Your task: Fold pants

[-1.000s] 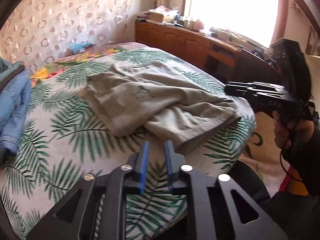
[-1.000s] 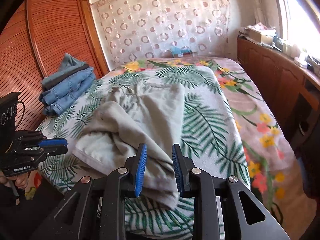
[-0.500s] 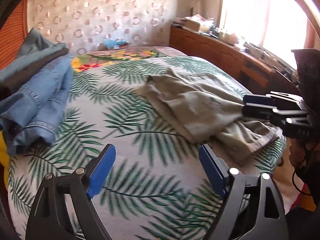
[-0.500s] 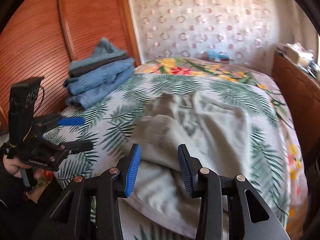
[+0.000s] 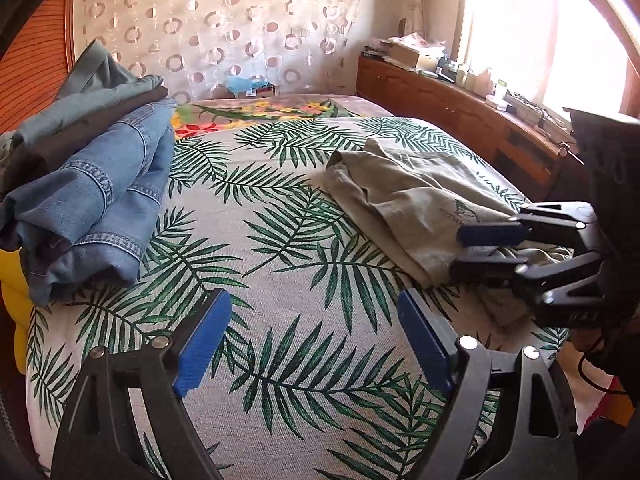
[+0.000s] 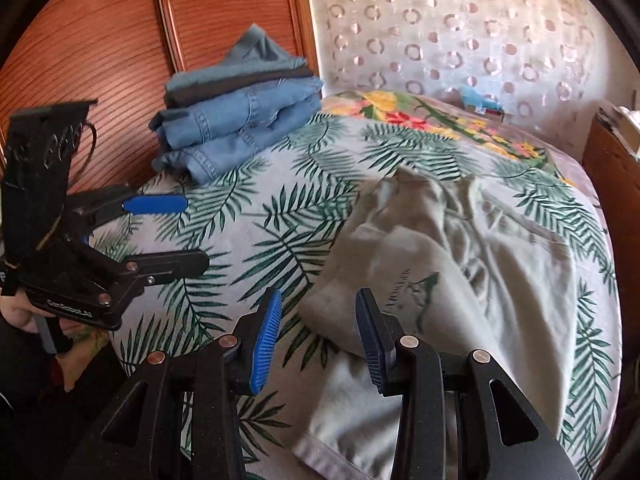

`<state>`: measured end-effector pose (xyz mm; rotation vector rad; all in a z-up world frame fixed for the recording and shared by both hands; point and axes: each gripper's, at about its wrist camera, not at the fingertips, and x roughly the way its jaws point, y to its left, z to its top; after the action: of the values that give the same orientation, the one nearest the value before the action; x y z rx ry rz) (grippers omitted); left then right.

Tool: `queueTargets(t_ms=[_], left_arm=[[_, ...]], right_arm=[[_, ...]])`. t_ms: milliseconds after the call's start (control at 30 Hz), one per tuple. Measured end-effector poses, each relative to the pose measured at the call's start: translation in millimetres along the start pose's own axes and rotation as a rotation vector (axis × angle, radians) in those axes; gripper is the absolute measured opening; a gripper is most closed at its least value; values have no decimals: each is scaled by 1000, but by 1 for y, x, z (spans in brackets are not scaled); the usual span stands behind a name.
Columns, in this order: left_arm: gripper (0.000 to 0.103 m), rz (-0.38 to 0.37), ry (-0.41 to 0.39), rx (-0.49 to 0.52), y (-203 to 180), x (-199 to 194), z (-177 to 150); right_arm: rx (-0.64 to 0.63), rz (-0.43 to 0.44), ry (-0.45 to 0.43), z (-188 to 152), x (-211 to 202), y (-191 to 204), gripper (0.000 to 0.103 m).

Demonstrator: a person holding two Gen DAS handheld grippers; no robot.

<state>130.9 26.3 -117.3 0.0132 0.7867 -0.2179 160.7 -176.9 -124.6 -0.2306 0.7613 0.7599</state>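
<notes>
The grey pants (image 6: 460, 264) lie crumpled on the bed (image 5: 280, 240), on the side near the window (image 5: 540, 32). The right gripper (image 6: 318, 336) hangs over the near end of the pants, its fingers partly apart and holding nothing. The left gripper (image 5: 316, 344) is over the bare leafy bed cover, its fingers wide apart and empty too. A pile of folded jeans (image 5: 92, 196) sits well apart from the pants, by the wooden wardrobe (image 6: 120, 40).
</notes>
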Motion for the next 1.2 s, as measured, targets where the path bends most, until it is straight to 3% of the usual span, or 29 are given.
queueTargets(t_ms=[233, 333, 400, 467, 633, 867, 1200], left_arm=[[85, -4, 5, -4, 1, 0, -1], [85, -3, 6, -2, 0, 1, -1], [85, -4, 7, -5, 1, 1, -2], [85, -3, 9, -5, 1, 1, -2], [85, -4, 12, -6, 1, 3, -3], [85, -12, 12, 1, -4, 4, 0], [85, -20, 12, 10, -7, 6, 1]], right_arm=[[-53, -57, 85, 2, 32, 8, 40], [-88, -113, 95, 2, 35, 13, 25], [-95, -117, 96, 3, 34, 15, 10], [-98, -122, 82, 6, 31, 15, 6], [-54, -93, 18, 19, 5, 5, 6], [-28, -157, -35, 38, -19, -27, 5], [18, -275, -46, 56, -21, -71, 5]])
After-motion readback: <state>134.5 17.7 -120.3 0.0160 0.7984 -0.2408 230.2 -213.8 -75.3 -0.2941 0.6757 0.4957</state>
